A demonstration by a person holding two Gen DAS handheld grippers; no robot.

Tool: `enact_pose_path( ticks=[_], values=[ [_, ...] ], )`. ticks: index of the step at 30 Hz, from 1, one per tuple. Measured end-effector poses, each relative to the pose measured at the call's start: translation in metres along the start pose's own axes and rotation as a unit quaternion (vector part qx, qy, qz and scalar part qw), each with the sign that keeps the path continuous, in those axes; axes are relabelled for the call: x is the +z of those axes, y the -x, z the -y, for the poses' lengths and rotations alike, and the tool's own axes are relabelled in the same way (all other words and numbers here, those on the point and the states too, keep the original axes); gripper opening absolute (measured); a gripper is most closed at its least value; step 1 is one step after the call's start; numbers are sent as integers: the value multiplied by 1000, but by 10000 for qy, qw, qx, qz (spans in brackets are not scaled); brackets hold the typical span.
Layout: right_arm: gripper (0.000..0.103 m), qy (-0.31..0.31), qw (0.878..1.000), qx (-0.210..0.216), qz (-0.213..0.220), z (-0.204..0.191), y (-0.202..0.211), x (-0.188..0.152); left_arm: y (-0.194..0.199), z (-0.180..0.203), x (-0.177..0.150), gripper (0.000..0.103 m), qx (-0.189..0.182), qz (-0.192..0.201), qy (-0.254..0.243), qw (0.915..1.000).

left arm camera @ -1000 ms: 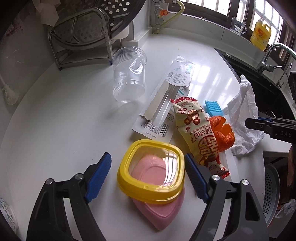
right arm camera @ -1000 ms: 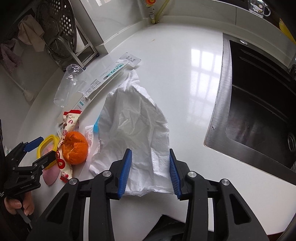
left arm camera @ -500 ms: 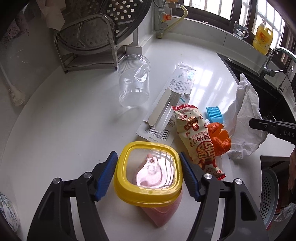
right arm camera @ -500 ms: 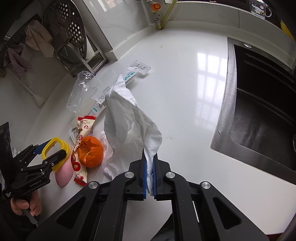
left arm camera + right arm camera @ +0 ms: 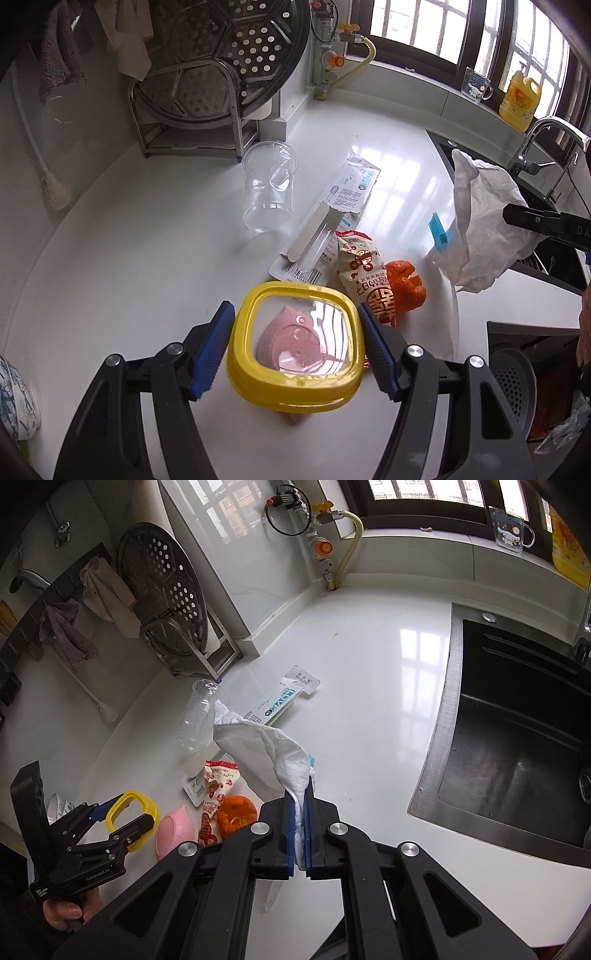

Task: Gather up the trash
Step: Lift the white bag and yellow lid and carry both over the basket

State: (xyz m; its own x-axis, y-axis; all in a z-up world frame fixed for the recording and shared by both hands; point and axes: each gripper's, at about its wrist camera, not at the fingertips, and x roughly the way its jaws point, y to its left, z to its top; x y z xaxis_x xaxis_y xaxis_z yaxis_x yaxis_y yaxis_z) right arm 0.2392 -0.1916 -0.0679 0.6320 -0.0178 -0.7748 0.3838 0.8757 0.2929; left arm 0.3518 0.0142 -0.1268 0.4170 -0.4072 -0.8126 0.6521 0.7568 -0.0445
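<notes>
My left gripper (image 5: 295,343) is shut on a yellow-rimmed clear lid (image 5: 295,345) and holds it above a pink dish (image 5: 173,829) on the white counter. My right gripper (image 5: 301,834) is shut on a crumpled white tissue (image 5: 269,755) and holds it in the air; it also shows in the left wrist view (image 5: 484,225). On the counter lie an orange peel (image 5: 404,286), a red snack wrapper (image 5: 364,271), a toothbrush package (image 5: 332,216), a clear plastic cup (image 5: 267,192) on its side and a blue brush (image 5: 437,230).
A steel rack with a perforated steamer tray (image 5: 221,66) stands at the back left. A dark sink (image 5: 517,746) with a faucet (image 5: 543,136) is on the right. A yellow bottle (image 5: 519,98) and a glass mug (image 5: 474,85) stand on the window sill.
My right gripper shut on the tissue and lifted it off the counter. My left gripper closed on the yellow lid and raised it off the pink dish.
</notes>
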Motion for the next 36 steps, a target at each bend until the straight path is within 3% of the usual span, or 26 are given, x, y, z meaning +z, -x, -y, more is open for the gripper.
enact_pose_path(
  ticks=[9,15,24,36],
  values=[
    [4,242,9988,176,387,-17,42,15,29,8,-7,66,-3,169,69,9998],
    [4,447,9976,395,359,-22,60,0,61,15,-17,66,69,325,300,9990],
    [4,810,9927,893,-77,-11,80,-47,116,40,-50,66,452,431,870,9943],
    [4,1507,9752,1439,-744,17,111,-96,185,107,-122,66,1037,445,1754,9780]
  ],
)
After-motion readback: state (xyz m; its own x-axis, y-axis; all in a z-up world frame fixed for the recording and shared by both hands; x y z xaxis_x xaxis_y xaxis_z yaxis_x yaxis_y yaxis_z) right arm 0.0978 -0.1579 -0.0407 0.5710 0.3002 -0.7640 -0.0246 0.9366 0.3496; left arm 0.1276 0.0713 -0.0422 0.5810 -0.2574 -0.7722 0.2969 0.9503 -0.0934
